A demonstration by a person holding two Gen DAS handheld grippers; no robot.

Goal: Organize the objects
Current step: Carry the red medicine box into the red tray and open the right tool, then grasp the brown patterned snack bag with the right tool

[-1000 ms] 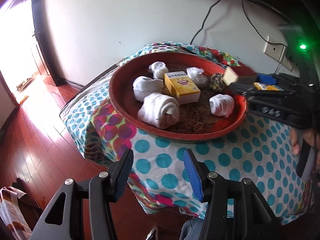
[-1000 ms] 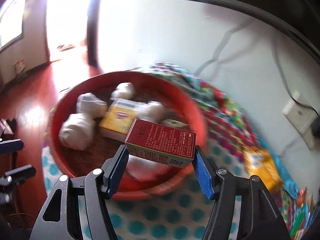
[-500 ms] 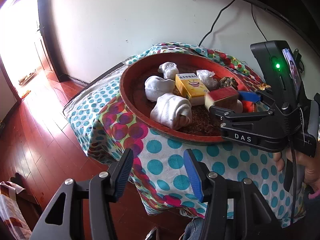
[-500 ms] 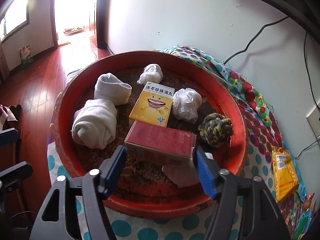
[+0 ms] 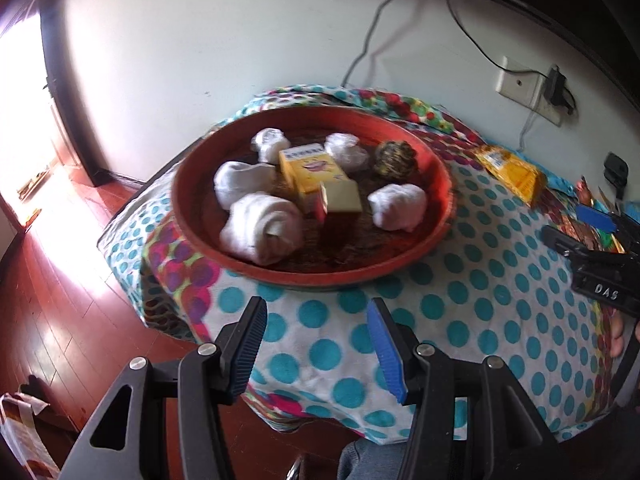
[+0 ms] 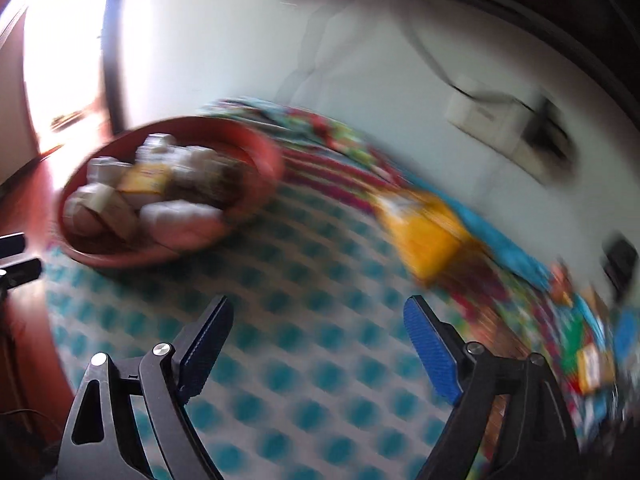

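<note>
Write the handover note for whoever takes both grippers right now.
Left gripper: jaws part open, empty, over the near edge of the dotted tablecloth.
Right gripper: jaws have just been opening, nothing between them; it is off the tray, over the cloth.
Red tray: holds rolled white cloths, a yellow box, a rope ball, wrapped white bundles, and the red box, tilted on the yellow box.
Done: red box delivered into the tray.
Left: yellow packet and the colourful packets at the cloth's right side remain outside the tray; likely next.
</note>
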